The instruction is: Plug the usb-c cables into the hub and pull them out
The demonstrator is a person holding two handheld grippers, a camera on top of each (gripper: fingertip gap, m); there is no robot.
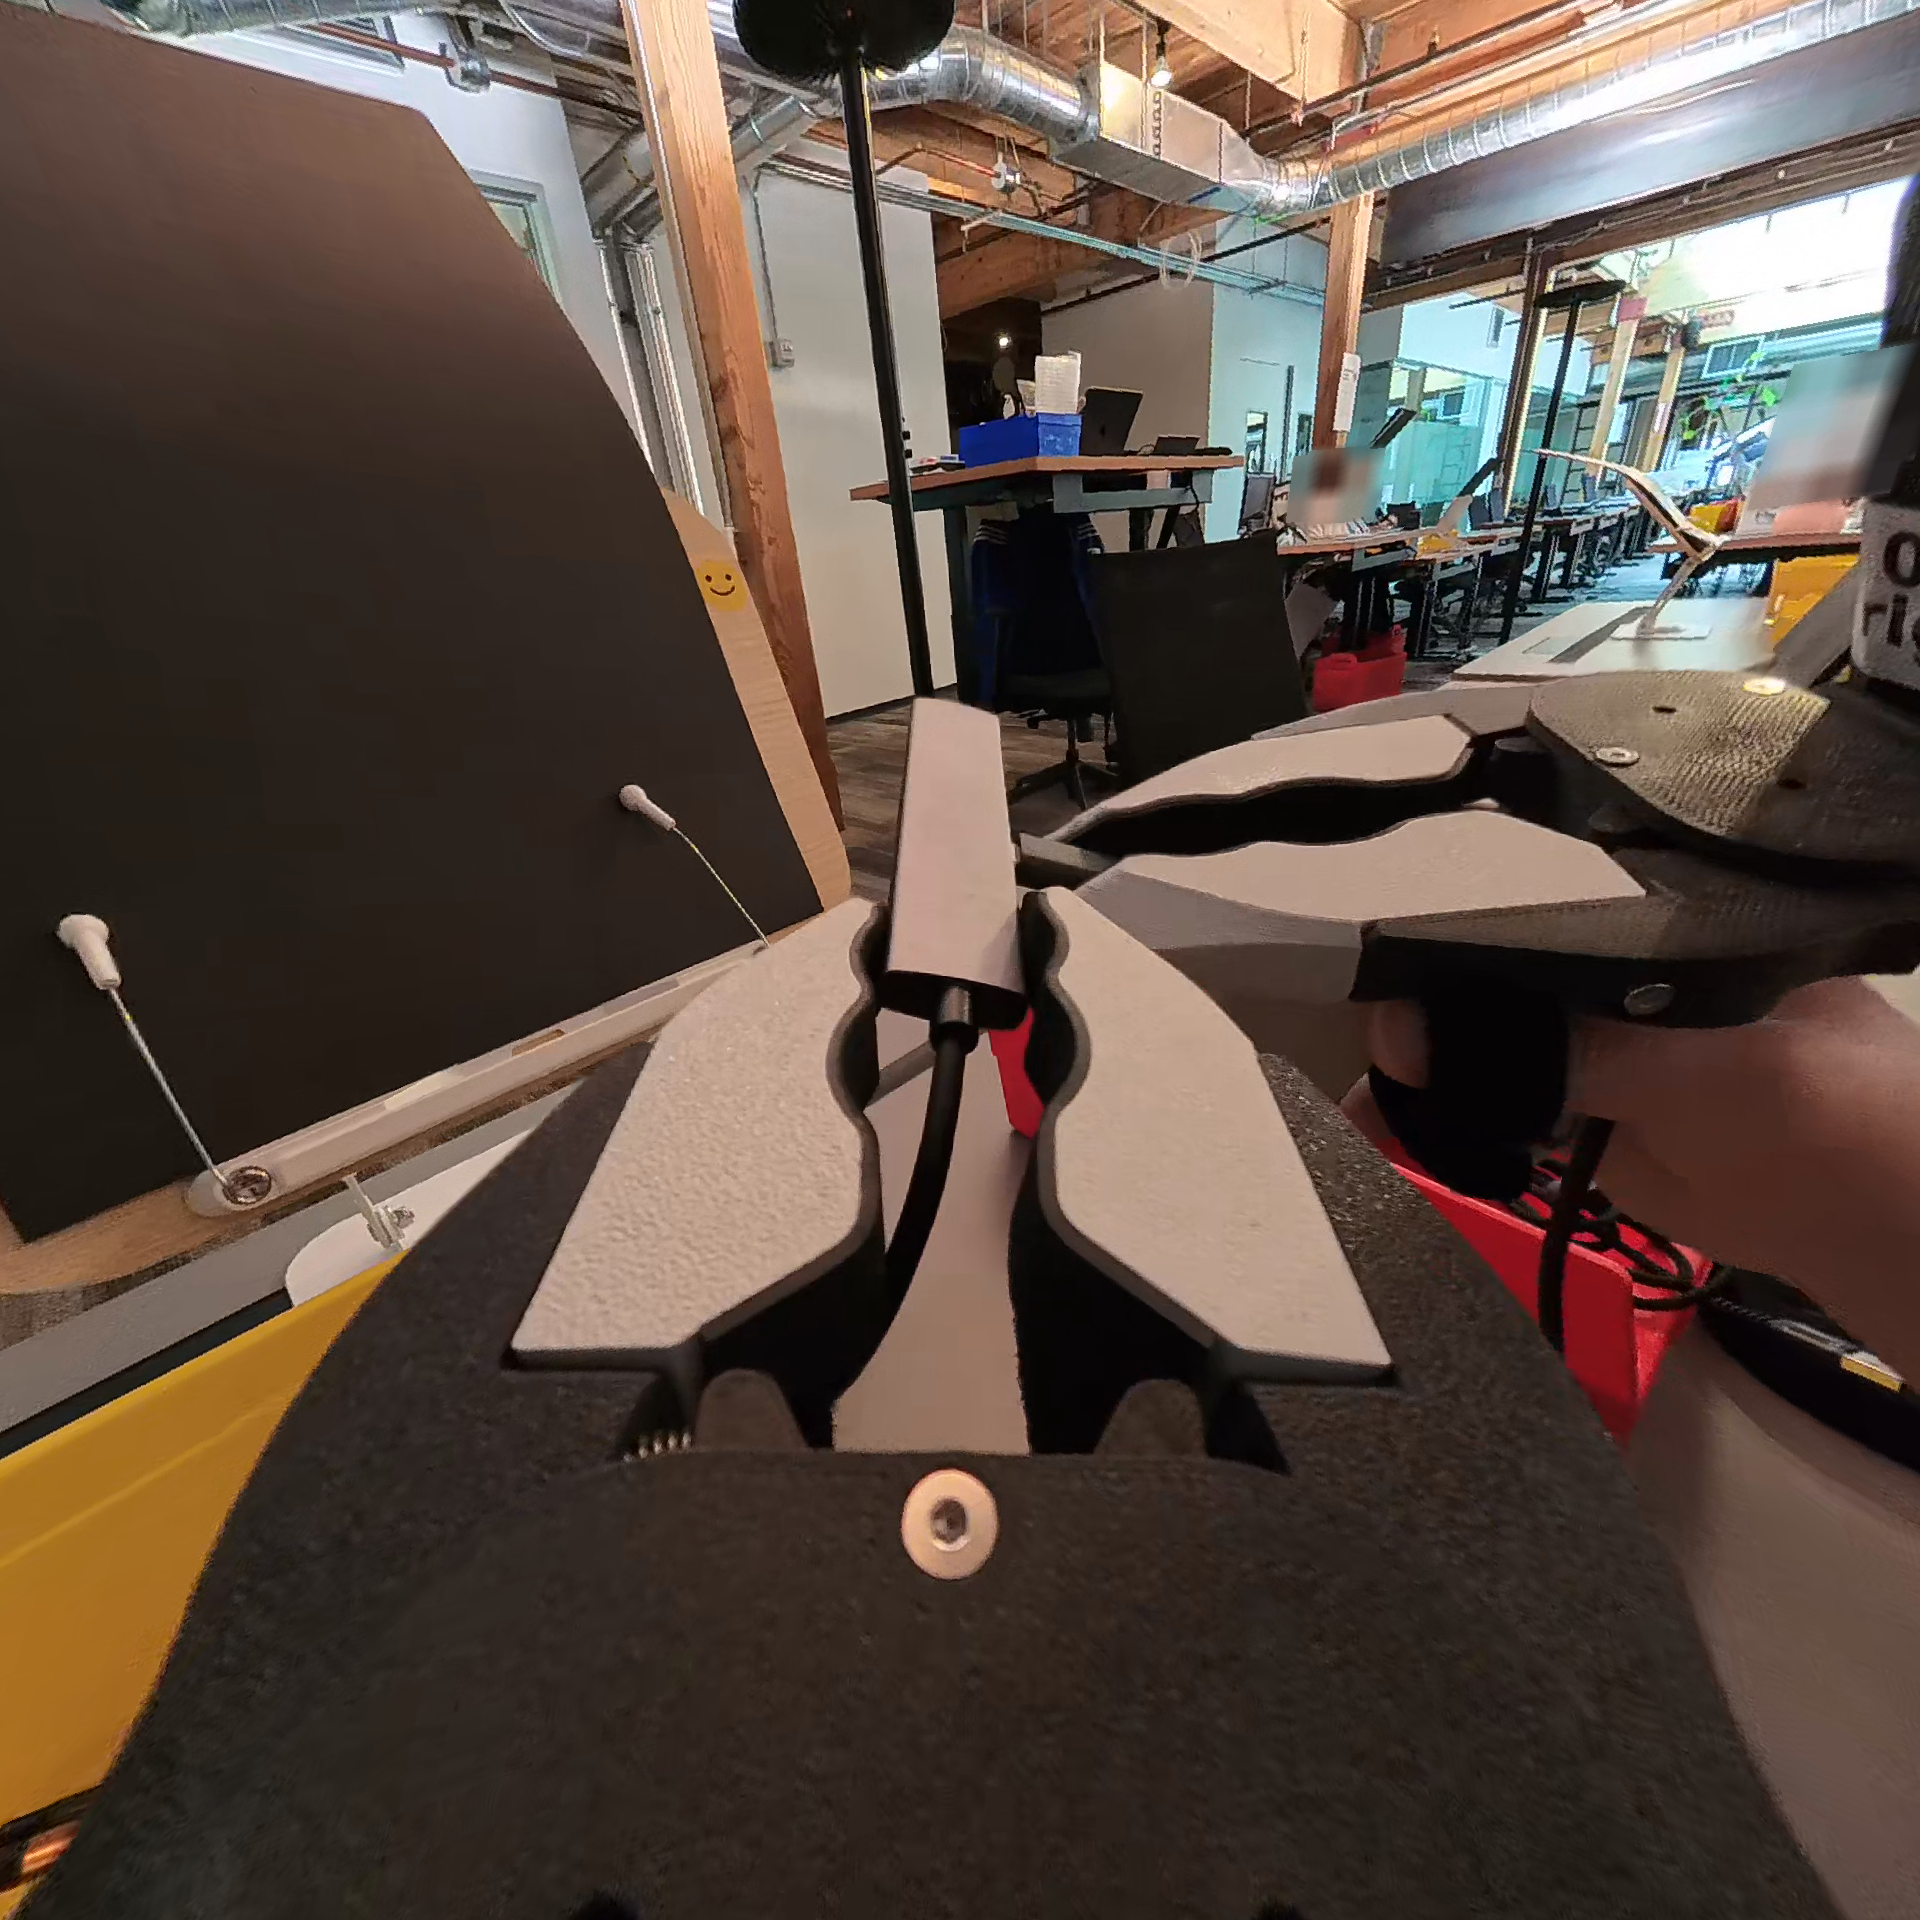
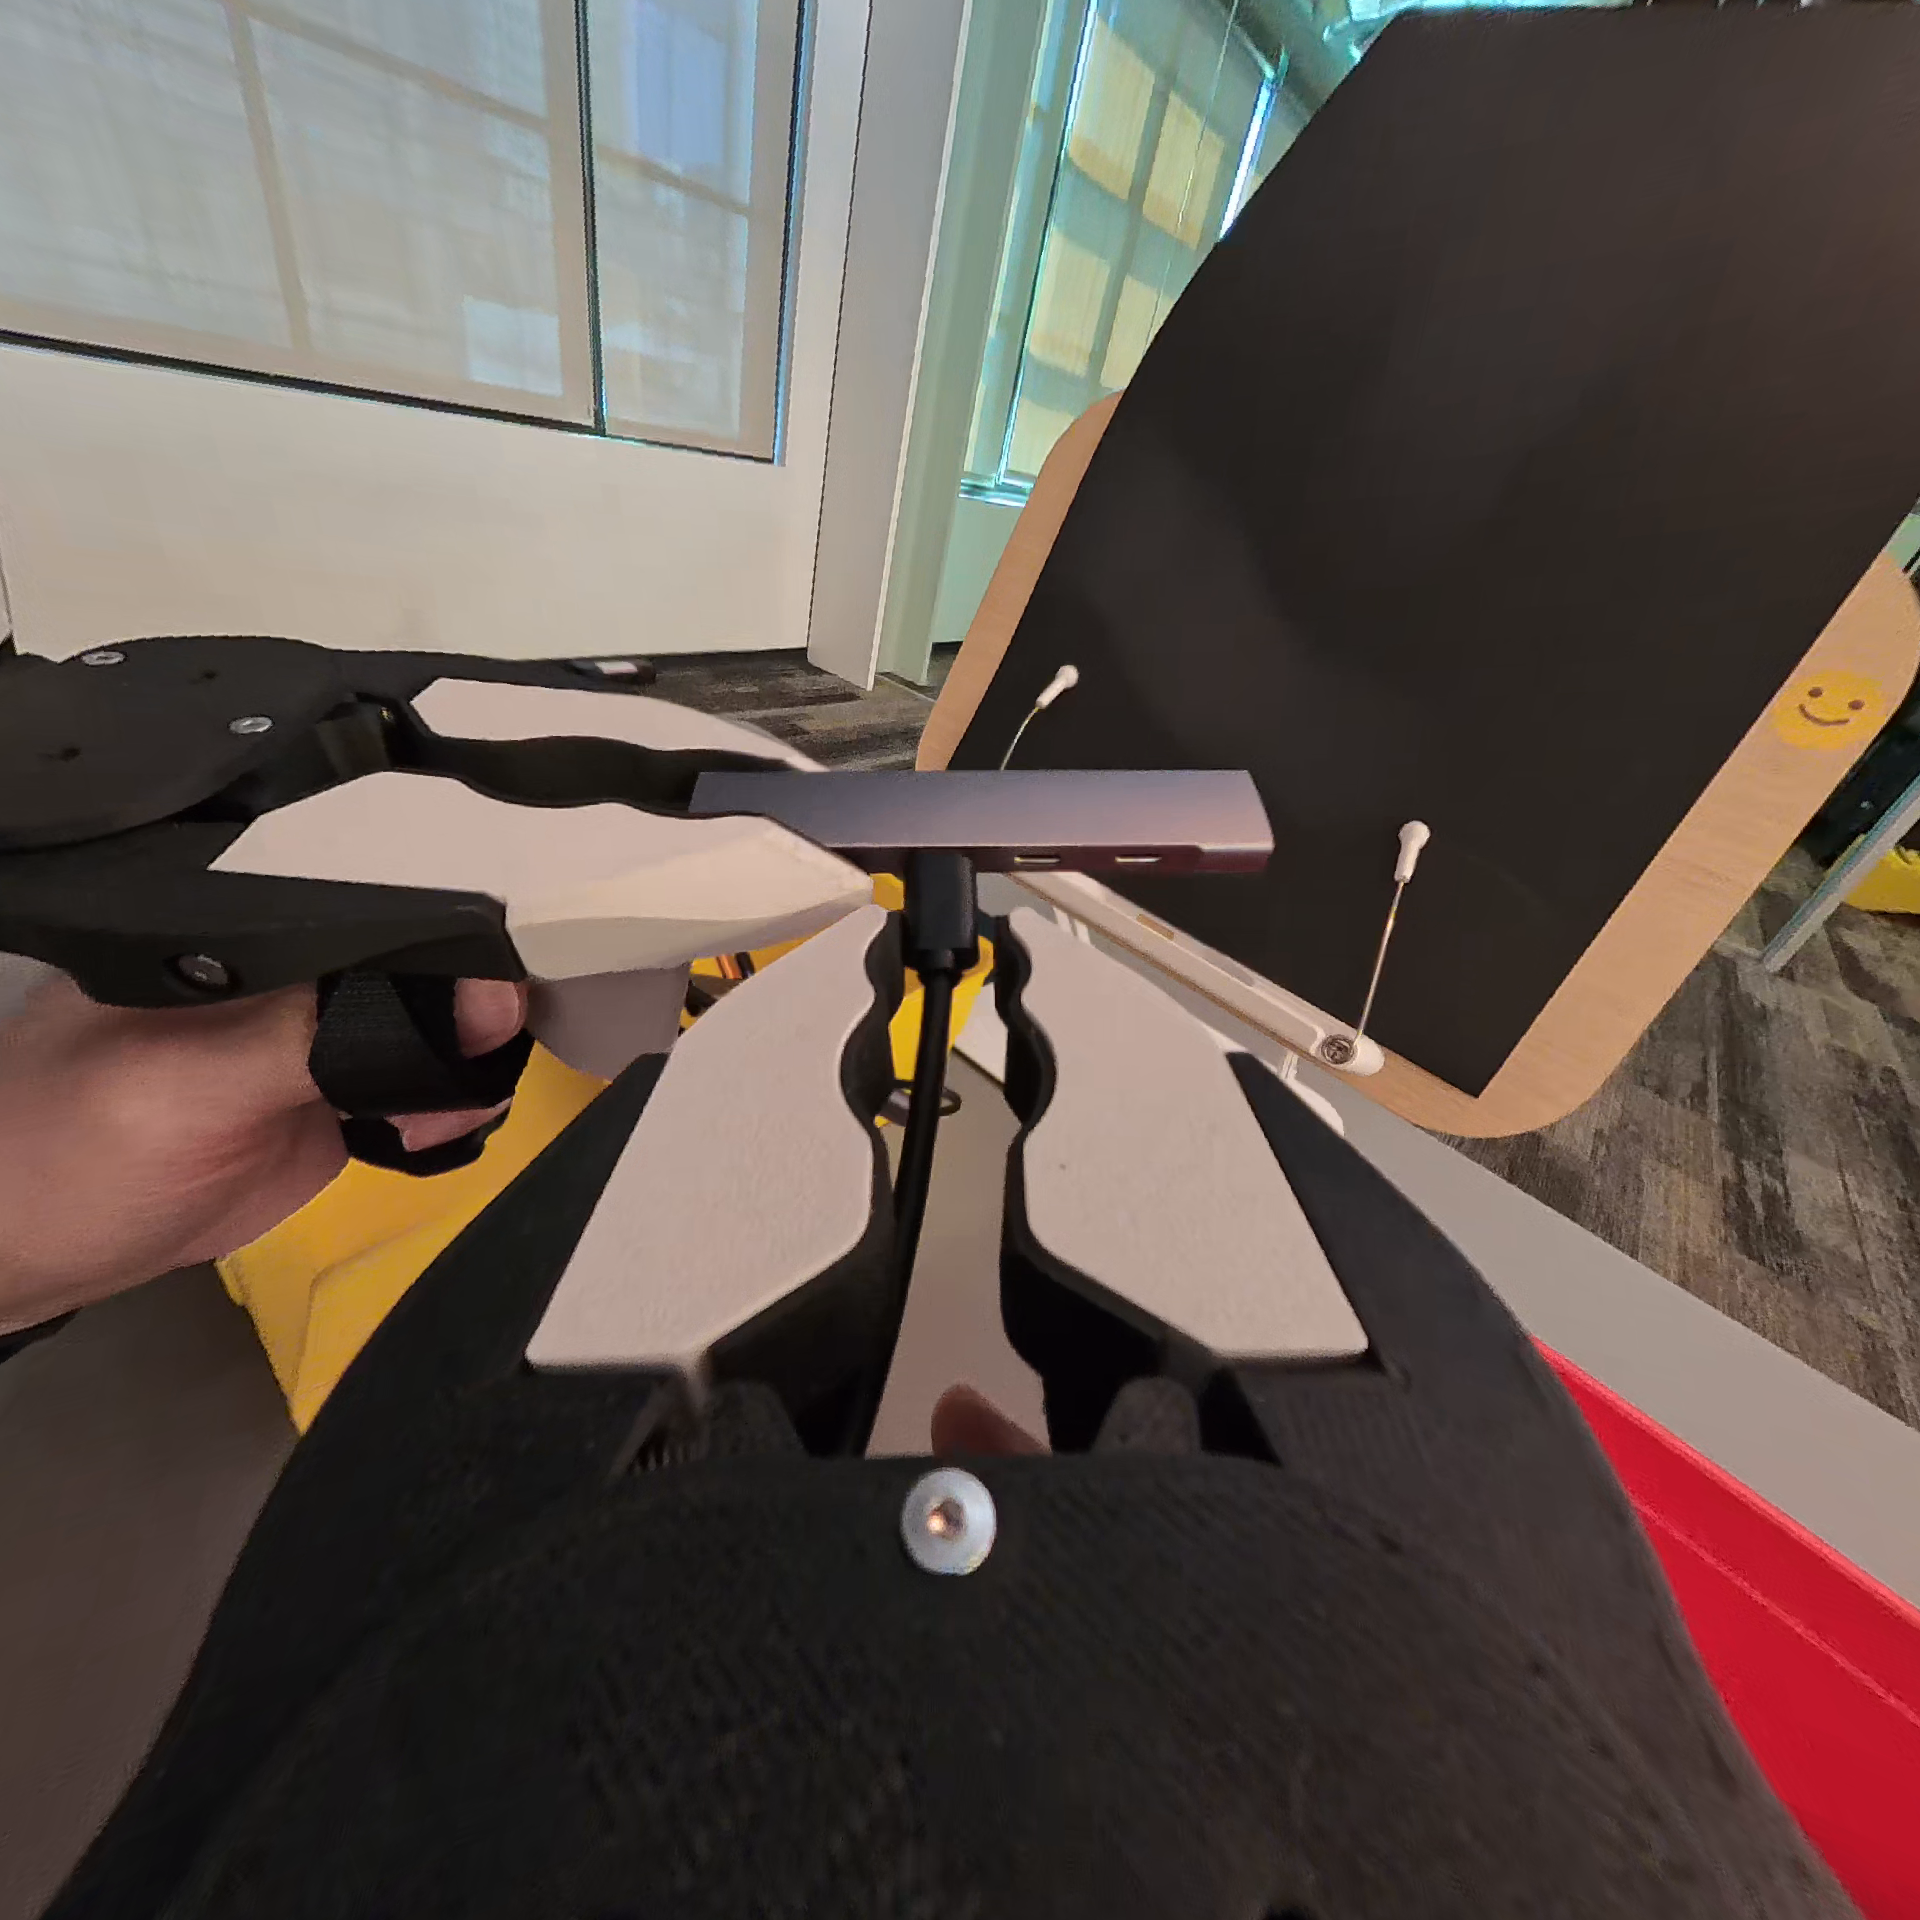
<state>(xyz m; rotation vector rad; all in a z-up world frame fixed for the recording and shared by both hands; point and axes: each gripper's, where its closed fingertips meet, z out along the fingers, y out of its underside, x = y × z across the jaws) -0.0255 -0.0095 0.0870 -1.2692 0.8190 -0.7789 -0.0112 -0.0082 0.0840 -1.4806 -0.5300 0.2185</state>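
A slim grey hub (image 1: 951, 831) is held off the table, clamped at its near end by my left gripper (image 1: 953, 925); the hub's own black lead (image 1: 935, 1122) trails back between the fingers. In the right wrist view the hub (image 2: 987, 805) lies crosswise, held from the left by the left gripper (image 2: 790, 816). A black USB-C plug (image 2: 940, 899) sits in the hub's side port, its cable (image 2: 925, 1091) running back. My right gripper (image 2: 945, 925) stands narrowly open around the plug, with a gap on the right side. It reaches in from the right in the left wrist view (image 1: 1055, 857). Two side ports (image 2: 1086, 860) are empty.
A tilted black board with a wooden rim (image 2: 1507, 520) (image 1: 312, 623) stands just beyond, with white pegs on wires (image 1: 83, 935) (image 2: 1411, 836). A yellow bin (image 2: 416, 1195) and a red bin (image 2: 1766, 1558) lie below. The grey table edge (image 2: 1662, 1299) runs on the right. Hands (image 2: 156, 1143) hold the grippers. My two grippers' fingertips are within a few centimetres of each other.
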